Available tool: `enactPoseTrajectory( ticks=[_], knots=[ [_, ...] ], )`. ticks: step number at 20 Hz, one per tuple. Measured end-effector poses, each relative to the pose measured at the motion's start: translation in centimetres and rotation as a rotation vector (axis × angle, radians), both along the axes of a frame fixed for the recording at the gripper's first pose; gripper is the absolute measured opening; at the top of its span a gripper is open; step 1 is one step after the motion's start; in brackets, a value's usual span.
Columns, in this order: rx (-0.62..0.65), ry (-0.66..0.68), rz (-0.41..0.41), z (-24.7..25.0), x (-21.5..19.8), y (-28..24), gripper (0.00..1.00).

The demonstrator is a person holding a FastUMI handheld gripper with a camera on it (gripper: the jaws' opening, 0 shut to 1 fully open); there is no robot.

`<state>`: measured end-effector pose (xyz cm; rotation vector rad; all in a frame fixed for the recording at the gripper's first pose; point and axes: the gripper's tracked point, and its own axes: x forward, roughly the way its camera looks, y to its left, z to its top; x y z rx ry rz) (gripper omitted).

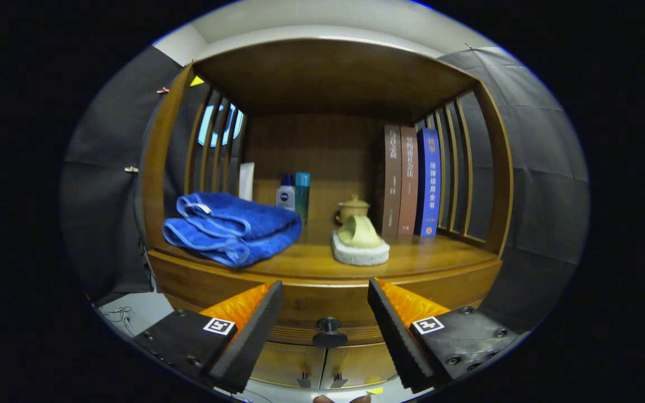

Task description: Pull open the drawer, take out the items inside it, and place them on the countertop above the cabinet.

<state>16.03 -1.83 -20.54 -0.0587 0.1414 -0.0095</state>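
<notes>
Claw (325,330) stands wide open with nothing in it, and between its two fingers, a little beyond the tips at about 6 o'clock from the shelf's middle, we see the drawer knob (329,331). Neither finger touches the knob. The drawer (322,305) sits flush in the cabinet front just under the surface (412,260), so it is closed now, and what it holds is hidden from us.

We judge the claw to be lined up on the knob, but the scene fits two stages alike: a drawer about to be pulled, or one pushed shut again with its goods already set up top. On the surface lie a folded blue towel (230,226) at 9 o'clock, two small bottles (293,193) behind it toward 11 o'clock, a pale green cup (359,232) tipped over on a white pad (359,254) near the middle, a small lidded pot (353,208) just behind that, and three upright books (411,182) at 2 o'clock. Whether any of these came from the drawer we cannot tell.

Any grip on the knob would call for centring it between the fingers and closing squarely on its narrow stem.
</notes>
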Motion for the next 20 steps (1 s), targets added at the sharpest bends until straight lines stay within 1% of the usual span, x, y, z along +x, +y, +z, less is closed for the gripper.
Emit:
enactPoseTrajectory(
  ticks=[5,9,12,20],
  knots=[
    [0.04,-0.065,0.02,7.7,-5.9,0.8,0.99],
    [0.051,-0.103,0.031,12.7,-9.6,0.3,0.98],
    [0.068,-0.121,0.025,15.3,-11.9,-0.6,0.98],
    [0.113,-0.153,0.022,19.9,-15.3,-1.6,0.98]
  ],
)
